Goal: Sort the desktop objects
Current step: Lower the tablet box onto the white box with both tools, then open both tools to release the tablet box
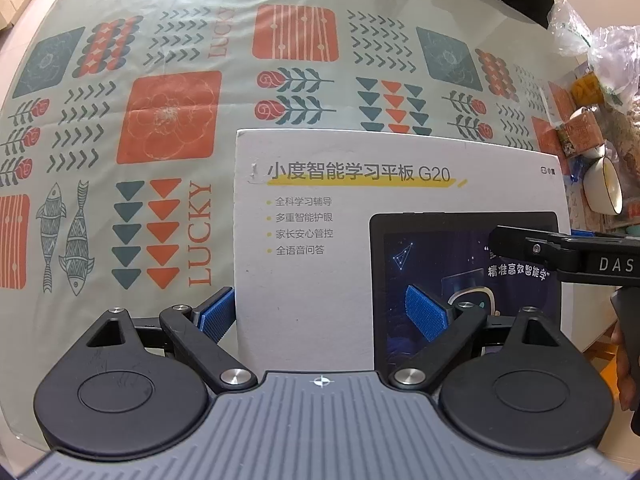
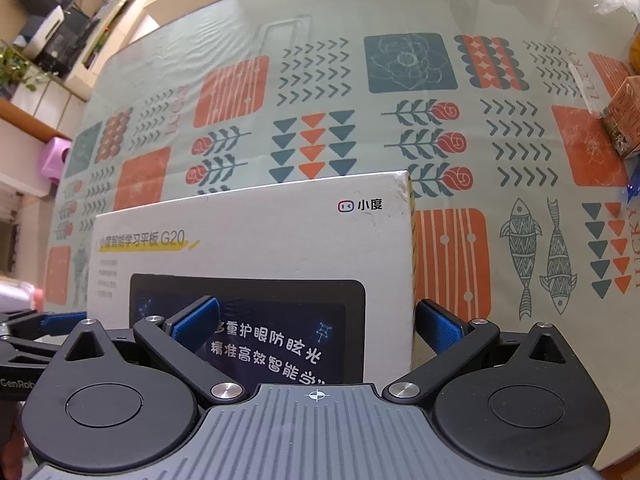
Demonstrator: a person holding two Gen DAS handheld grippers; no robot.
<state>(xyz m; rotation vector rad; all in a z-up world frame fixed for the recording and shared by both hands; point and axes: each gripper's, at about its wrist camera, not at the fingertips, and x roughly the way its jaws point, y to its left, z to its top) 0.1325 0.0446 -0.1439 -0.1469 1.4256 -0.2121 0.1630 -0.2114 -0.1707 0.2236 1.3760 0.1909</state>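
A white tablet box [image 1: 360, 216] lies flat on the patterned tablecloth [image 1: 168, 120] at the near edge of the table, printed face up, with a yellow-underlined heading and a picture of a dark tablet screen on its near right part. The left gripper [image 1: 324, 314] is positioned over the near left portion of the box, its fingers spread wide apart: the left blue pad [image 1: 218, 314] stands just off the box's left edge, over the cloth, while the right pad sits over the printed screen. Whether either pad touches the box cannot be told. The right gripper [image 2: 316, 330] is placed at the near right portion of the same box [image 2: 256, 232], fingers likewise wide apart; one blue pad [image 2: 196, 324] lies over the printed screen and the other stands just beyond the box's right edge (the edge falls between the two fingers). In the left wrist view the right gripper's black body enters from the right, above the screen picture. At the far right of the table a white bowl [image 1: 604, 188] rests tilted among crumpled clear plastic bags [image 1: 592, 36] and small orange printed packets [image 1: 580, 132]; one such packet [image 2: 624, 120] appears at the right edge of the right wrist view.
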